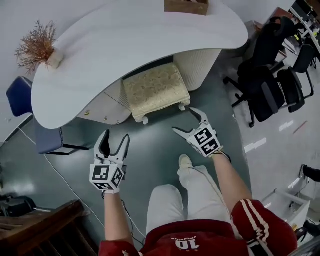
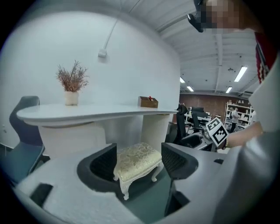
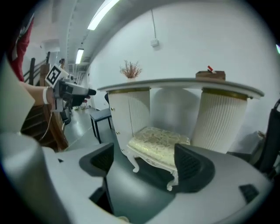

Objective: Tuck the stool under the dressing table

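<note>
A cream stool [image 1: 156, 90] with white curved legs stands partly under the white dressing table [image 1: 125, 40], its front half sticking out over the green floor. The stool [image 2: 135, 161] shows between the left jaws, well beyond them. It also lies ahead of the right jaws as the stool [image 3: 159, 143] between the table's ribbed pedestals. My left gripper [image 1: 114, 142] hangs open in the air, short of the stool and left of it. My right gripper [image 1: 191, 121] is open too, just off the stool's front right leg. Neither holds anything.
A dried plant in a pot [image 1: 39, 47] and a brown box [image 1: 186, 6] sit on the table top. Blue chairs [image 1: 30, 117] stand at the left, black office chairs [image 1: 272, 80] at the right. A dark wooden piece [image 1: 40, 231] is at the lower left. The person's legs [image 1: 182, 200] are below.
</note>
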`<state>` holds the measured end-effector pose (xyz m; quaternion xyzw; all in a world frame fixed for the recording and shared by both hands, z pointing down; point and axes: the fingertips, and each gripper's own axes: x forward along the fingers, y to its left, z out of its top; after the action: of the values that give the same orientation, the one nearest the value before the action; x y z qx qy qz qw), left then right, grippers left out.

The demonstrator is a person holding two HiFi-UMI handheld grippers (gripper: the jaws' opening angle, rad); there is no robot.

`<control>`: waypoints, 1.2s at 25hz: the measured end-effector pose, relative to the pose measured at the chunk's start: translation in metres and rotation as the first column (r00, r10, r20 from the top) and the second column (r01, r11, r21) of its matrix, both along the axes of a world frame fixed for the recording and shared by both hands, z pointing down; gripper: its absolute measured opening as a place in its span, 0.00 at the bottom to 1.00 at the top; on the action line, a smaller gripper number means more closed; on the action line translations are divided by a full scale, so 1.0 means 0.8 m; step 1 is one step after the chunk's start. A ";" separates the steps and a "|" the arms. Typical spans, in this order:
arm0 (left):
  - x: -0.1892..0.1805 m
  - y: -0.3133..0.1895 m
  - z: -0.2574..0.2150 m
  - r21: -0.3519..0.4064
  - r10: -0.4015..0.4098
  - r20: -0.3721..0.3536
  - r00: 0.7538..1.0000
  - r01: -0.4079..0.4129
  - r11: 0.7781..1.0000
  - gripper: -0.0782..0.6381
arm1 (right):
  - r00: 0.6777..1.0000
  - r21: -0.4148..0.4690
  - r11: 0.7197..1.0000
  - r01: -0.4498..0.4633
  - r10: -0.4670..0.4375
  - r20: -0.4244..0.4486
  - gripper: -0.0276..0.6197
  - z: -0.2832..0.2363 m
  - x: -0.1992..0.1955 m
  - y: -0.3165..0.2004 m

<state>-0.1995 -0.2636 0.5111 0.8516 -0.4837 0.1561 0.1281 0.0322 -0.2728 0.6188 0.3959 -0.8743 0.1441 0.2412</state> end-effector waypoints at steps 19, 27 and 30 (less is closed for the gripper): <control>-0.011 0.291 -0.437 0.117 0.065 -0.104 0.992 -0.052 0.992 0.52 | 0.933 0.095 0.983 -0.157 0.116 0.341 0.69 -0.558 0.044 0.292; 0.081 0.378 -0.504 0.210 0.080 -0.140 0.987 -0.049 0.976 0.52 | 0.923 0.195 0.971 -0.140 0.056 0.381 0.68 -0.636 0.086 0.366; 0.116 0.417 -0.533 0.259 0.081 -0.116 0.990 -0.049 0.965 0.51 | 0.923 0.236 0.963 -0.128 0.029 0.384 0.67 -0.666 0.111 0.397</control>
<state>-0.1069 0.0698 0.0850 0.8846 -0.4624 0.0426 0.0425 0.1208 0.0450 0.0860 0.4236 -0.8988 0.1130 0.0094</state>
